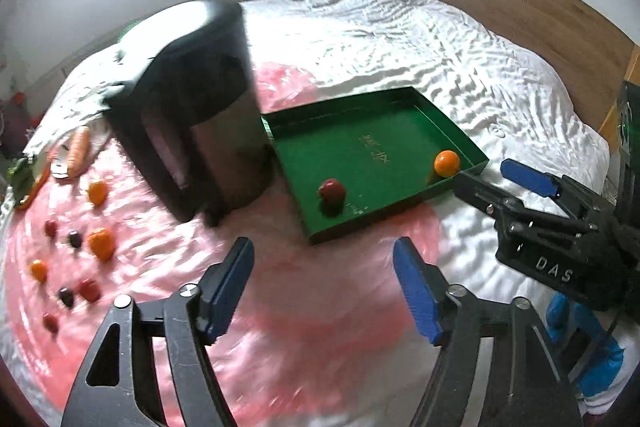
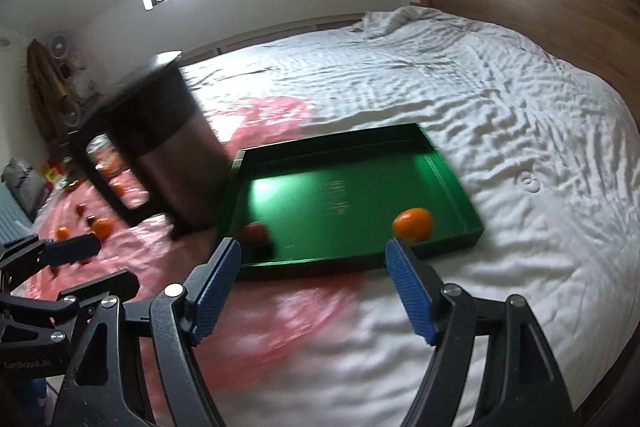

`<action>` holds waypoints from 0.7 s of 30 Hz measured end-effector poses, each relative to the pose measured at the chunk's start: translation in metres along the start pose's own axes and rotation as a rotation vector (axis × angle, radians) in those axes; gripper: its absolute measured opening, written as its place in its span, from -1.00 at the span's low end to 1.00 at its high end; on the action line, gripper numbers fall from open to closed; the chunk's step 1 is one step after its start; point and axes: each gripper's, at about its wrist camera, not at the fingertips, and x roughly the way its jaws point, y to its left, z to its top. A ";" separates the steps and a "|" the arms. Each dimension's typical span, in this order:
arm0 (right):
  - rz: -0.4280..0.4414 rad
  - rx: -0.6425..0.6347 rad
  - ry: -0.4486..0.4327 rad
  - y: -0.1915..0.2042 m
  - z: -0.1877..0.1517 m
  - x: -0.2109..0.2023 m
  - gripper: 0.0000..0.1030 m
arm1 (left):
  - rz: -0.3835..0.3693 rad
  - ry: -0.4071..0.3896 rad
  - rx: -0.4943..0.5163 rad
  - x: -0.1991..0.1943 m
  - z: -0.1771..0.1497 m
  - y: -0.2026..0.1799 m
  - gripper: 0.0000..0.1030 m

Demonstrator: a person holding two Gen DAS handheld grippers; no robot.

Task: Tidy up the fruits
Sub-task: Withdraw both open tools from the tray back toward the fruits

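Lower centre, my left claw (image 1: pixel 324 291): open, empty.
My right claw (image 2: pixel 312 291): wide, empty.
Green tray (image 1: pixel 440 115): collects orange (image 1: pixel 447 163), red fruit (image 1: pixel 332 191).
Loose fruits (image 1: pixel 100 243): awaiting sorting.

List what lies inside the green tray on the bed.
Inside the green tray lie one orange fruit and one red fruit, apart from each other. The black bin hides the tray's left edge.

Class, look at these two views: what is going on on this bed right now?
A person is sorting fruit into a green tray on a bed. An orange and a red fruit already lie in it. Both the left hand-held gripper and the right hand-held gripper are open and empty. More fruit waits on the pink sheet.
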 end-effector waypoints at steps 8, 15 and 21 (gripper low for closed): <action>0.097 -0.078 -0.022 0.086 -0.011 -0.036 1.00 | 0.105 -0.056 -0.064 -0.056 -0.038 0.062 0.42; 0.172 -0.114 -0.018 0.160 -0.021 -0.046 1.00 | 0.184 -0.074 -0.139 -0.085 -0.073 0.139 0.44; 0.233 -0.170 0.045 0.218 -0.035 -0.012 1.00 | 0.252 -0.056 -0.205 -0.075 -0.101 0.213 0.44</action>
